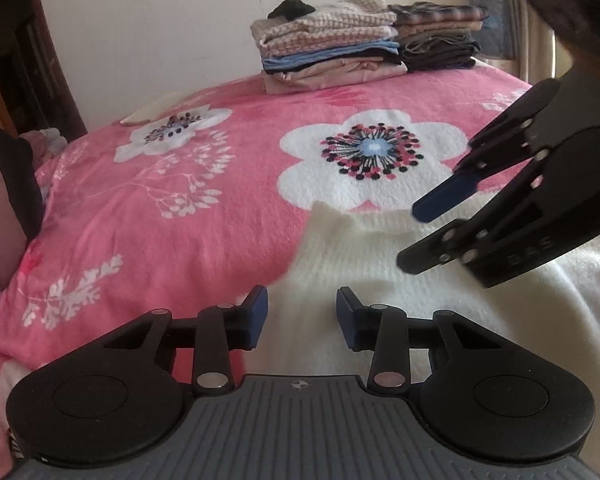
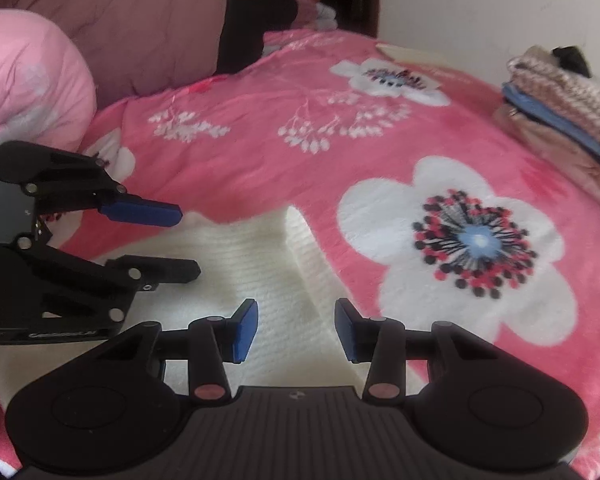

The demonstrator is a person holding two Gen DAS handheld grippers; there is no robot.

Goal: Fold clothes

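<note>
Though over sweater [image 1: 380,280], both claws [image 1: 302,316] [image 2: 296,330] empty, agape.

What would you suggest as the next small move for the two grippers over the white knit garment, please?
Probably lower both onto the white knit garment and pinch its far edge: the left gripper and right gripper are open above it, holding nothing, and it lies unfolded on the pink blanket.

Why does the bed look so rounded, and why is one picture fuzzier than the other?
Both wrist views use fisheye lenses, so the pink blanket bulges and corners go dark. The right wrist view is smeared by motion: the white knit garment and folded pile look soft. The left wrist view is crisper, with gentle daylight.
</note>
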